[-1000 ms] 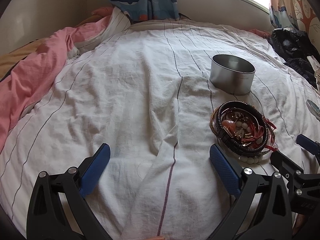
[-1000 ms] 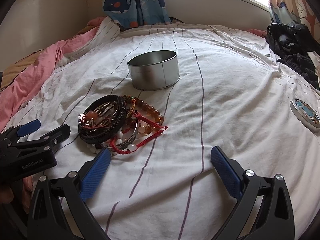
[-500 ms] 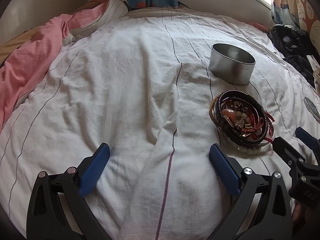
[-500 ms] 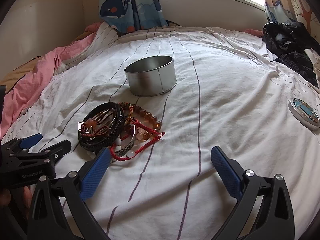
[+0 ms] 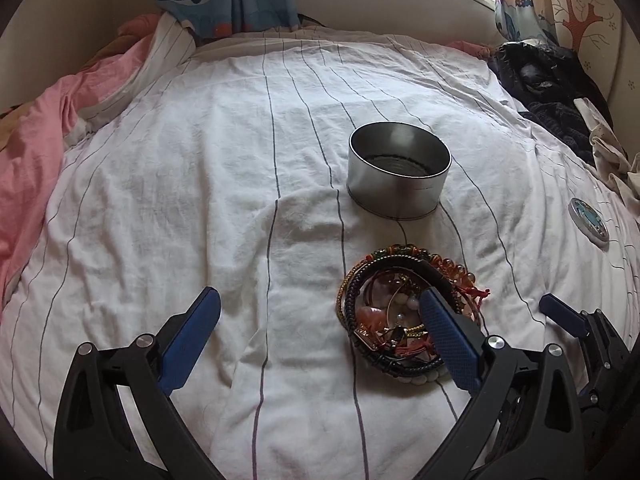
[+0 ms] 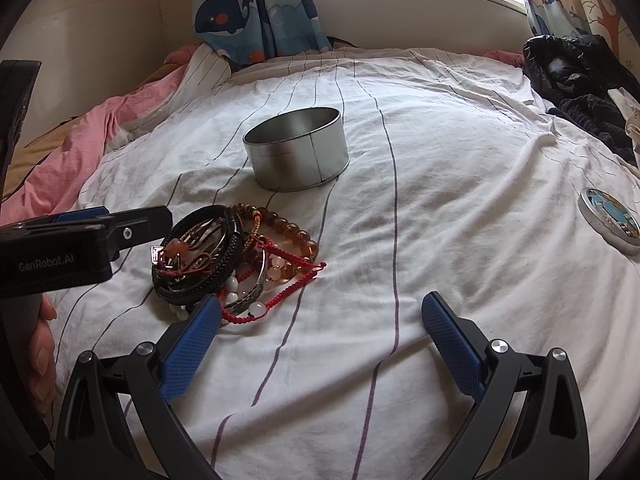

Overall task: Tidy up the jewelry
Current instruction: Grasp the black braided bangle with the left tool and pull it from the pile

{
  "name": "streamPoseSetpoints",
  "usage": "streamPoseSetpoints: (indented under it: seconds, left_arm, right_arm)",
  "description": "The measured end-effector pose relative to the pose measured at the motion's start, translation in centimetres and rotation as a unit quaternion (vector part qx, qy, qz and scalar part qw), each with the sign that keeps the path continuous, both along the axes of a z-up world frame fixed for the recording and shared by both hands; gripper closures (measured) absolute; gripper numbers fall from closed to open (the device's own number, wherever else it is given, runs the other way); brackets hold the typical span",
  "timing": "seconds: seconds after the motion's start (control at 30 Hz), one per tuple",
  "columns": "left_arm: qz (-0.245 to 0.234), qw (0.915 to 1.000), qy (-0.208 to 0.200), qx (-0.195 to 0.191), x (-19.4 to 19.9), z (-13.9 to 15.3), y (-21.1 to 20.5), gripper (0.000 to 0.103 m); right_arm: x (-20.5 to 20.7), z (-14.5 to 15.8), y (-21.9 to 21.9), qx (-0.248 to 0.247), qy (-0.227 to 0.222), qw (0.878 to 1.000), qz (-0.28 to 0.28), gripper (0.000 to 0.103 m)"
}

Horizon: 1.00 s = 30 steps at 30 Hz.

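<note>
Both hand-held grippers [image 5: 320, 332] [image 6: 320, 334] gape beside bracelets [image 6: 236, 256].

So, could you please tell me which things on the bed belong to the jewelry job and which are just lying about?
For the job:
- pile of bracelets
- open metal tin
- round lid

Lying about:
- pink blanket
- dark clothes
- whale curtain

Matt metal tin [image 5: 398, 174], creased cloth sheet [image 5: 200, 184]
</note>
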<state>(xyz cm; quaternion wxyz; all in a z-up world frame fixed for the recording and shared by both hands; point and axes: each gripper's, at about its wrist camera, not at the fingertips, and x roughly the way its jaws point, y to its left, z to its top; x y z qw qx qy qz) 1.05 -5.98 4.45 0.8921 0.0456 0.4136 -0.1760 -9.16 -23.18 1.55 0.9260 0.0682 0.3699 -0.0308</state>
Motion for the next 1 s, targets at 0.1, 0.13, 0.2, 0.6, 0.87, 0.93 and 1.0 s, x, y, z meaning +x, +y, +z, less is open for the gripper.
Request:
streamPoseSetpoints:
  seconds: [0.1, 0.13, 0.2, 0.6, 0.87, 0.93, 1.0]
  left_arm:
    - [-0.010, 0.9999, 0.002, 0.006, 0.2, -0.5, -0.8, 0.008]
    - [-0.017, 0.9998, 0.010, 0.003, 0.4, -0.8, -0.9, 0.016]
    - [-0.020, 0.9992, 0.034, 0.000, 1.0, -2.0, -0.9, 0.036]
    - [-0.034, 0.9973, 0.039, -0.052, -2.5, -0.3, 2.5, 0.085]
    - [0.036, 0.9955, 0.069, -0.054, -2.0, -1.6, 7.8, 0.083]
    - [0.030, 0.9956, 0.060, -0.065, -2.0, -1.4, 8.2, 0.075]
    - [0.023, 0.9956, 0.056, -0.072, -1.9, -1.2, 8.2, 0.057]
  right_arm:
    - [0.0, 0.0, 0.0, 0.004, 0.000, 1.000, 0.001, 0.007]
    - [0.0, 0.0, -0.1, 0.005, 0.000, 1.000, 0.001, 0.007]
    - [0.0, 0.0, -0.1, 0.006, 0.000, 1.000, 0.002, 0.007]
    - [-0.2, 0.3, 0.0, 0.004, -0.009, 1.000, 0.002, 0.007]
    - [-0.5, 0.5, 0.9, -0.017, -0.014, 1.000, 0.012, 0.007]
    - [-0.7, 0.7, 1.2, -0.024, -0.020, 0.999, 0.017, 0.007]
    - [-0.8, 0.8, 1.7, -0.033, -0.026, 0.999, 0.025, 0.007]
